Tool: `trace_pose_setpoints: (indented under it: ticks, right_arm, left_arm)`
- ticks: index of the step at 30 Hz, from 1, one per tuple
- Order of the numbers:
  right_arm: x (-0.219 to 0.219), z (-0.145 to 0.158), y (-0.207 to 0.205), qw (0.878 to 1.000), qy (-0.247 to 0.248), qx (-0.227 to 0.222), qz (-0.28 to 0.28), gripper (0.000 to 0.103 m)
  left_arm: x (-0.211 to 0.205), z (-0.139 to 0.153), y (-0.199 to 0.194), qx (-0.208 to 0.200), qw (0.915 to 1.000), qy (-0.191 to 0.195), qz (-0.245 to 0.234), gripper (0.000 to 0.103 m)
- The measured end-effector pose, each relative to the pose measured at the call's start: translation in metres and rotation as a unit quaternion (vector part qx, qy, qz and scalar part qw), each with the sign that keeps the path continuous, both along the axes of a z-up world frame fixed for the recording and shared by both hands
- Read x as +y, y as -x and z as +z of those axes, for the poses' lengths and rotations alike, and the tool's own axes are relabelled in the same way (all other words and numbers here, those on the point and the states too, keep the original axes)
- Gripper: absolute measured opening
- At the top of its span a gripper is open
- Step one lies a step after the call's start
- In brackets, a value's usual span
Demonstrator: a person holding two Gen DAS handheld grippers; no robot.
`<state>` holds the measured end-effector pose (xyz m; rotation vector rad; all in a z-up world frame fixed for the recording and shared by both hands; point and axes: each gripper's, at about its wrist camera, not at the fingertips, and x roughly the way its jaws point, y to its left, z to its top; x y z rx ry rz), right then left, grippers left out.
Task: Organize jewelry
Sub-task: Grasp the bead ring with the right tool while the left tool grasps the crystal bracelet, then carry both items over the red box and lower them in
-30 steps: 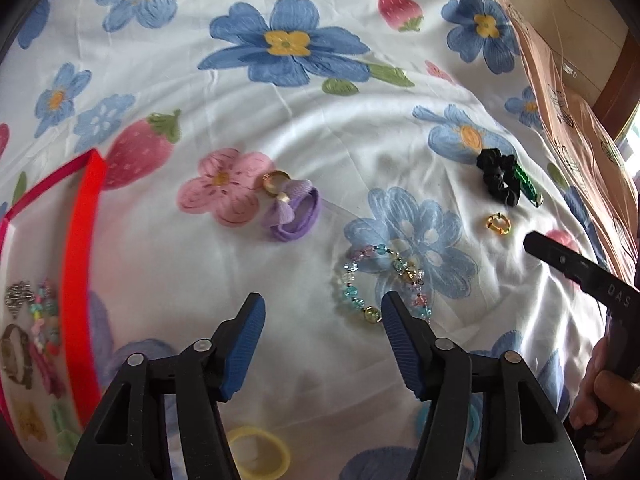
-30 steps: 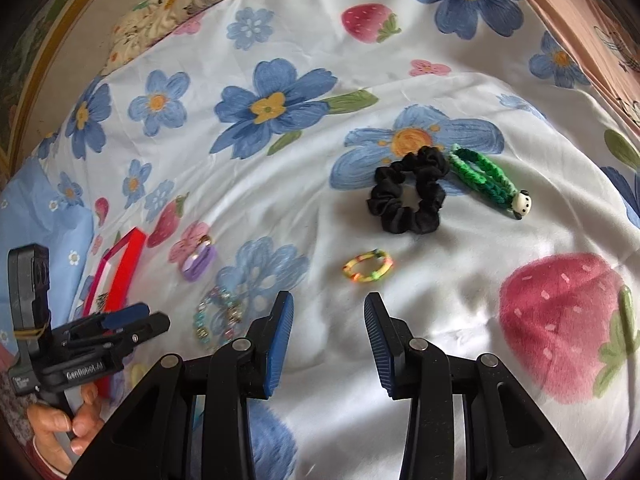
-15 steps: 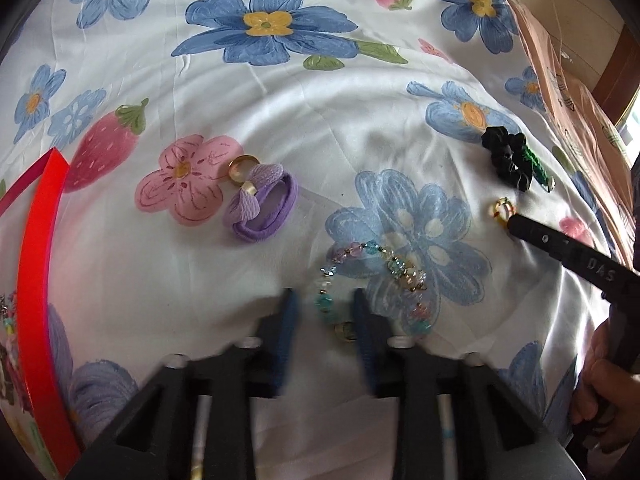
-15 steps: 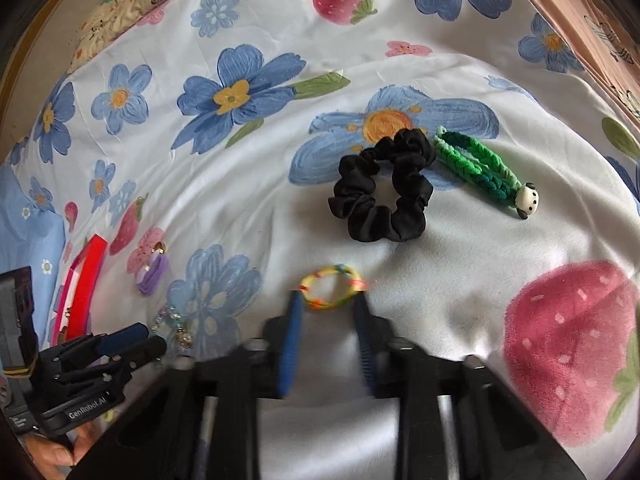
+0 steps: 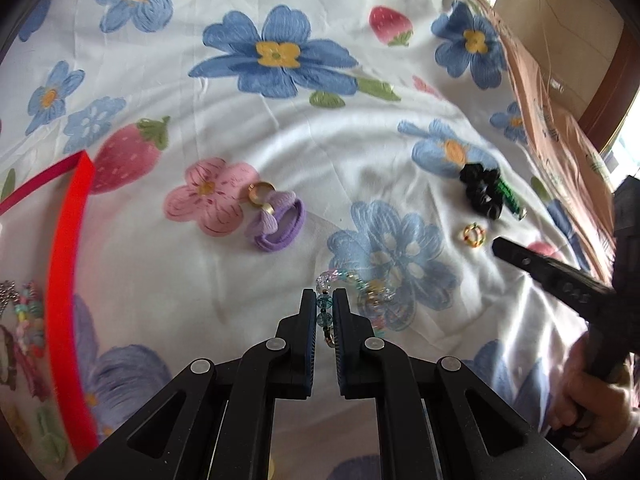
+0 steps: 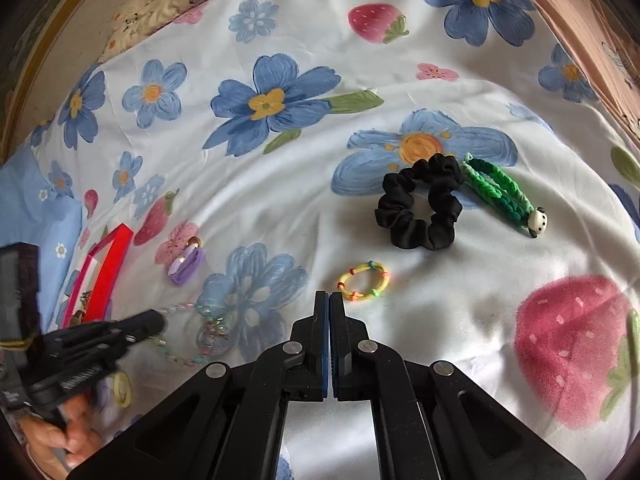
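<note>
Both grippers just closed. Left gripper (image 5: 324, 312) now pinches bead bracelet (image 5: 362, 300) on sheet (image 5: 360, 152). Right gripper (image 6: 329, 300) shut at rim of yellow band (image 6: 363, 282), hold uncertain. Next, likely: lift to red tray (image 5: 66, 280) at left.

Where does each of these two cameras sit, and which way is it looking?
Left wrist: on the left gripper, looking down its fingers, shut on the clear beaded bracelet on the flowered white bedsheet; the right hand shows.
Right wrist: on the right gripper, fingers shut empty beside the small yellow beaded hair tie; the left hand shows.
Both share the black fabric scrunchie.
</note>
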<state>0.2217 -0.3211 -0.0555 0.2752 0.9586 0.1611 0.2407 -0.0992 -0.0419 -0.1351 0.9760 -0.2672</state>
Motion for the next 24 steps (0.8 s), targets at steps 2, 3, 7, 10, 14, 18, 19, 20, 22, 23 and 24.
trace_pose_setpoints:
  ticks: [2,3,7,10,14,18,19,20,22,23,24]
  right_arm:
    - [-0.001,-0.001,-0.002,1.000,0.004,0.003,-0.007,0.012]
    - [-0.004,-0.002,-0.003,1.000,0.006,0.005,-0.018,0.017]
    - [-0.005,-0.010,-0.015,0.999,0.026,0.012,-0.028,0.035]
    - [-0.005,-0.022,-0.026,0.998,0.033,0.030,-0.034,0.031]
    - [-0.004,-0.025,-0.026,0.999,0.030,0.032,-0.030,0.003]
    - [0.002,-0.012,-0.015,1.000,0.009,0.013,-0.018,0.003]
    - [0.005,-0.009,-0.014,1.000,0.003,0.009,-0.013,0.003]
    - [0.010,-0.004,-0.011,1.000,-0.001,0.006,-0.006,0.003]
    - [0.022,0.005,-0.006,1.000,-0.009,-0.003,0.013,0.003]
    - [0.028,0.009,-0.003,1.000,-0.017,-0.007,0.023,0.003]
    - [0.036,0.014,-0.001,0.999,-0.025,-0.009,0.034,0.003]
  left_arm:
    - [0.005,0.008,0.007,-0.007,1.0000,0.004,0.001,0.007]
    - [0.007,0.012,0.010,-0.009,0.9999,0.006,0.001,0.007]
    - [0.014,0.024,0.018,-0.017,0.9998,0.014,0.003,0.007]
    - [0.021,0.032,0.024,-0.022,0.9996,0.018,0.004,0.007]
    - [0.032,0.045,0.033,-0.033,0.9991,0.025,0.009,0.007]
    - [0.047,0.056,0.044,-0.044,0.9984,0.031,0.019,0.007]
    - [0.052,0.058,0.048,-0.046,0.9981,0.033,0.023,0.007]
    - [0.055,0.061,0.052,-0.049,0.9979,0.034,0.025,0.007]
    - [0.063,0.065,0.060,-0.055,0.9973,0.035,0.032,0.007]
    - [0.069,0.067,0.065,-0.058,0.9970,0.036,0.036,0.007]
    - [0.073,0.069,0.070,-0.059,0.9968,0.037,0.040,0.007]
